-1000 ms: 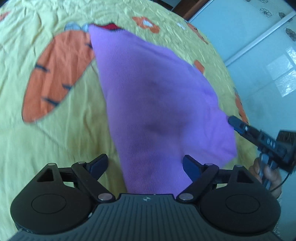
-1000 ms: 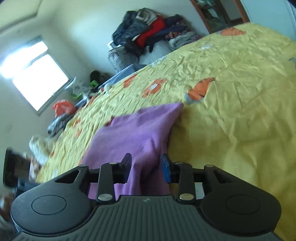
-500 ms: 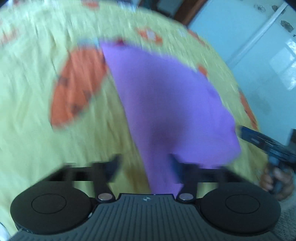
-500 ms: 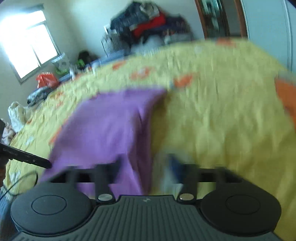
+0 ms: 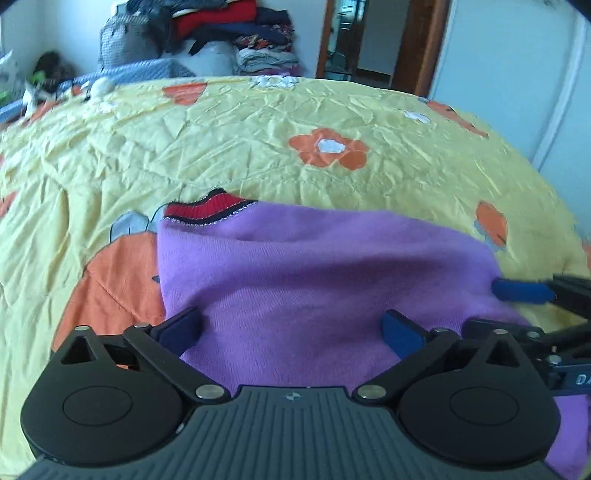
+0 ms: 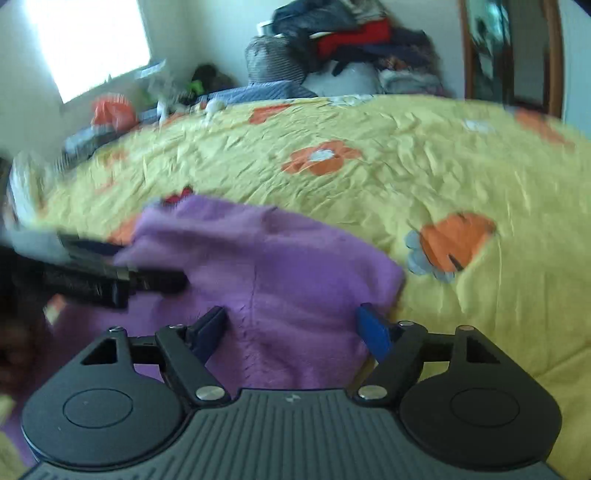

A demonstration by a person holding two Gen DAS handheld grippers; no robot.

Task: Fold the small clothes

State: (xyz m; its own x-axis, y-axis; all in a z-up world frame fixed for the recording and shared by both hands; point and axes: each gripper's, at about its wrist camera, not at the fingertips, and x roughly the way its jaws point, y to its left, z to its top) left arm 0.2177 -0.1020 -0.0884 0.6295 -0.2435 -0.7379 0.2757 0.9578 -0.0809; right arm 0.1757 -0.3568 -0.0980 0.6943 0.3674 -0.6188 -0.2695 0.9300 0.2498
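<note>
A small purple garment (image 5: 314, 280) with a red striped collar (image 5: 207, 208) lies on the yellow flowered bedspread (image 5: 229, 147). My left gripper (image 5: 291, 326) hovers over its near edge, jaws wide and still opening, with cloth under the gap and neither pad pressing it. The right gripper (image 5: 484, 306) comes in from the right beside the garment's right edge. In the right wrist view the garment (image 6: 295, 280) fills the middle. My right gripper (image 6: 291, 325) is open over its near right corner, jaws closing. The left gripper (image 6: 147, 264) is a dark blur at the left.
A heap of clothes and bags (image 5: 207, 33) stands behind the bed by the far wall, with a wooden doorway (image 5: 417, 40) to its right. A bright window (image 6: 88, 40) is at the far left. A wardrobe door (image 5: 517, 92) lies to the right of the bed.
Both cameras have swung round to look across the bed to the far wall. The right jaws, narrow on the cloth's edge before, have spread. The left jaws stand wider.
</note>
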